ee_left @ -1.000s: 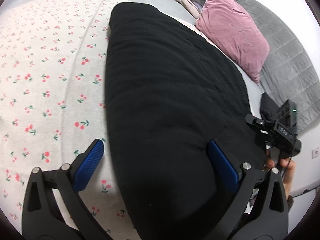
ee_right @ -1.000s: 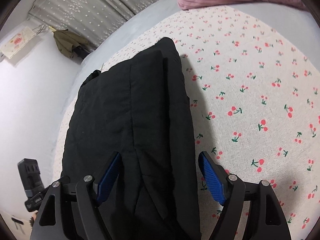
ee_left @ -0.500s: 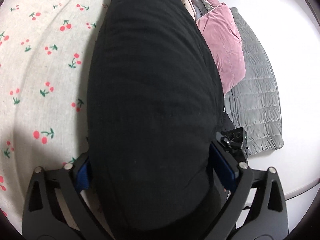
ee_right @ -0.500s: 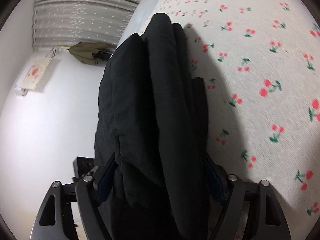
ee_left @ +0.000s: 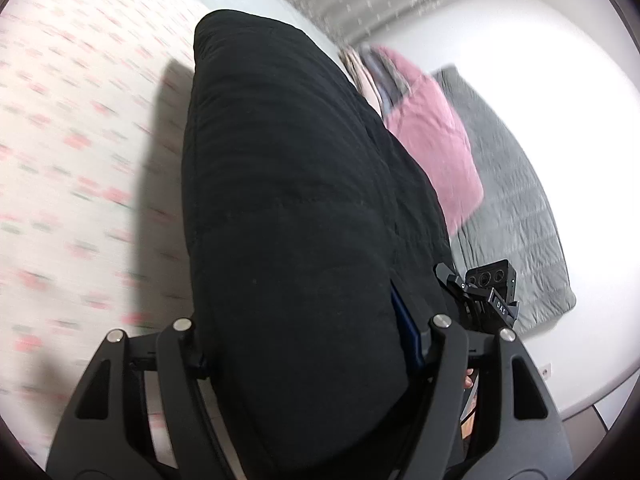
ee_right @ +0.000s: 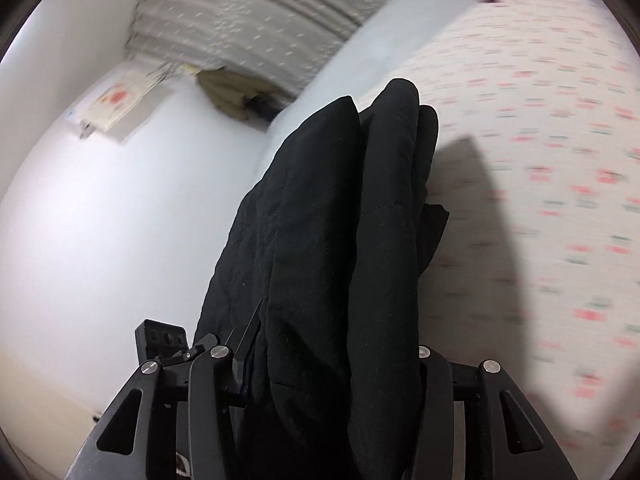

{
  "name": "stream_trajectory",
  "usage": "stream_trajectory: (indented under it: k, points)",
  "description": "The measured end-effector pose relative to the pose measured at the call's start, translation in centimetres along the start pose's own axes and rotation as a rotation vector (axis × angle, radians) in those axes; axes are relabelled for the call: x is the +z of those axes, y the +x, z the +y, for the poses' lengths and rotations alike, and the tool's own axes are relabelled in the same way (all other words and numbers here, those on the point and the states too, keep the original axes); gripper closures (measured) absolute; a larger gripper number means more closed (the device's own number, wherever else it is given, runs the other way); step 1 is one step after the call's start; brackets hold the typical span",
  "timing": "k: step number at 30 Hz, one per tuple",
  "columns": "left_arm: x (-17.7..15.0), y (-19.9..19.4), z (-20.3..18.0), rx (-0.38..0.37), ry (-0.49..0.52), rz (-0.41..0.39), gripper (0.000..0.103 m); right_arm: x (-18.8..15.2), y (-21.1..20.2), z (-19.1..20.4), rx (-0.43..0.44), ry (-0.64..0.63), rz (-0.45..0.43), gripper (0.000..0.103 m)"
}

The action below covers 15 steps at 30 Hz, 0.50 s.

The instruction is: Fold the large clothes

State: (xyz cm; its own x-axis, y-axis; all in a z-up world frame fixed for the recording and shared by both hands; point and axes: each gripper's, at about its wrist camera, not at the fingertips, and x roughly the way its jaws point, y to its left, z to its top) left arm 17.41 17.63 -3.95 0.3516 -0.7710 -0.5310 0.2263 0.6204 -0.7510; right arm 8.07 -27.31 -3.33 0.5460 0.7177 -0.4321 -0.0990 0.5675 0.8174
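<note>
Your left gripper [ee_left: 304, 344] had just been closing its jaws, and the frame showed them clamped on the thick near edge of the black garment [ee_left: 296, 184], the padding bulging between and over the pads. Your right gripper [ee_right: 332, 352] had likewise just been closing and was pinched on a bunched bundle of the same garment, several layers standing up between its fingers. Each grip sat at one end of the garment's near edge, which I judge was chosen so both ends could be carried together into a fold.

From the left gripper outward, the garment stretched away over the cherry-print bedsheet [ee_left: 80, 152], its far end resting on the sheet and a shadow falling beside it. Beyond the garment's far right side lay a pink cushion [ee_left: 432, 148] and, past that, a grey quilt [ee_left: 516, 208]. A spotted curtain [ee_right: 256, 12] hung behind the garment's far end.

The surroundings were blurred. The fold itself looked not yet laid down.
</note>
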Motion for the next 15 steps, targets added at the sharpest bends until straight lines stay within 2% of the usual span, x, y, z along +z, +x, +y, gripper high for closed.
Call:
stream_trajectory:
  k: [5,8,12,15]
  points:
    - [1.6,-7.1,5.7,0.048,-0.026,-0.114,0.034,-0.6,7.6,5.6,0.060,-0.092,0.059,0.056]
    - [1.9,-9.2,8.3,0.067,-0.039,-0.150,0.034,-1.2,12.1,8.0,0.088,-0.128,0.095,0.056]
    - [2.0,-10.3,12.0,0.082,-0.042,-0.165,0.032,-1.7,16.1,8.8,0.101,-0.148,0.135,0.056]
    - [1.4,-8.3,16.1,0.109,-0.097,-0.119,0.022,-2.5,19.3,7.1,0.041,-0.124,0.195,0.051]
